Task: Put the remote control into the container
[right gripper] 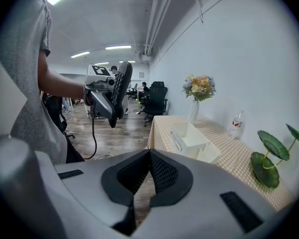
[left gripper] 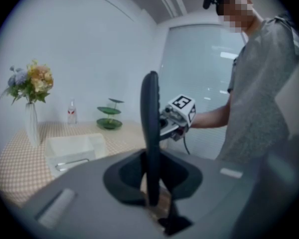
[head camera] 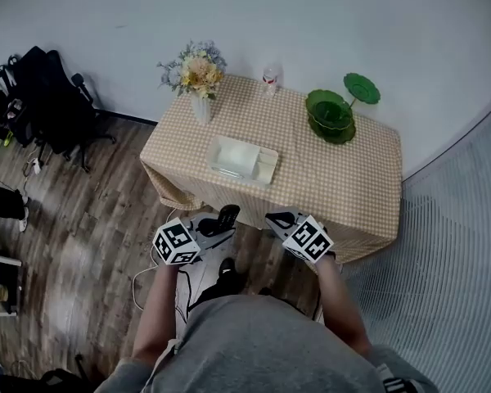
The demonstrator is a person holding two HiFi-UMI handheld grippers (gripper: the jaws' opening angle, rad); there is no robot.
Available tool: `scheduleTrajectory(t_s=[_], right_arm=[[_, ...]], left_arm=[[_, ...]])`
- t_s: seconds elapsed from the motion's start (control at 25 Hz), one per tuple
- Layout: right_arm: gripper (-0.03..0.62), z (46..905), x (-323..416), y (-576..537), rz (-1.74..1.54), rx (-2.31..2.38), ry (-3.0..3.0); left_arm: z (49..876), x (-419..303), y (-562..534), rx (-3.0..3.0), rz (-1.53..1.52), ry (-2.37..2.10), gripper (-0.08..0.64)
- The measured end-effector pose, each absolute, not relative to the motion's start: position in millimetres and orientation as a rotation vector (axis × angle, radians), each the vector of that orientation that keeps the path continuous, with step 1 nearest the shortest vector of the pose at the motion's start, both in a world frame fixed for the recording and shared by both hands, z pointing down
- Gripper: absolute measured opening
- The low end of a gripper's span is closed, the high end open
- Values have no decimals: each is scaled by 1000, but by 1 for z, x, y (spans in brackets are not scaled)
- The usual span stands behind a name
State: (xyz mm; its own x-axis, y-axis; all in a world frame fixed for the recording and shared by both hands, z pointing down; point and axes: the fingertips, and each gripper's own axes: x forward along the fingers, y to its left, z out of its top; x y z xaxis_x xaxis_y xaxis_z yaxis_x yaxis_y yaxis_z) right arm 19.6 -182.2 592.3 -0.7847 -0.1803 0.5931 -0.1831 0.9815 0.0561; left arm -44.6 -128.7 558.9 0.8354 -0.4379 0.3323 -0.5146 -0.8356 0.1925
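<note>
A black remote control (left gripper: pixel 150 133) stands upright between the jaws of my left gripper (left gripper: pixel 150 195), which is shut on its lower end. In the head view the remote (head camera: pixel 226 217) pokes out ahead of the left gripper (head camera: pixel 206 226), short of the table's near edge. The right gripper view shows the remote (right gripper: pixel 120 87) held out to the left. My right gripper (right gripper: pixel 148 169) is shut with nothing in it, and sits beside the left one (head camera: pixel 280 219). The white container (head camera: pixel 242 160) lies on the checked table (head camera: pixel 344 178), a little ahead of both grippers.
A vase of flowers (head camera: pixel 198 79), a small bottle (head camera: pixel 269 78) and a green tiered dish (head camera: pixel 334 113) stand along the table's far side. Black office chairs (head camera: pixel 45 97) are at the left on the wood floor. A cable (head camera: pixel 143 277) hangs below the left gripper.
</note>
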Motion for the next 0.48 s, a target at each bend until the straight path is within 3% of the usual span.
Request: scheduleTrajectory(t_s=[0.48], right_arm=[[18, 589, -19, -242, 26, 400, -2473]], left_arm=[[561, -90, -195, 2801, 411, -601, 55]])
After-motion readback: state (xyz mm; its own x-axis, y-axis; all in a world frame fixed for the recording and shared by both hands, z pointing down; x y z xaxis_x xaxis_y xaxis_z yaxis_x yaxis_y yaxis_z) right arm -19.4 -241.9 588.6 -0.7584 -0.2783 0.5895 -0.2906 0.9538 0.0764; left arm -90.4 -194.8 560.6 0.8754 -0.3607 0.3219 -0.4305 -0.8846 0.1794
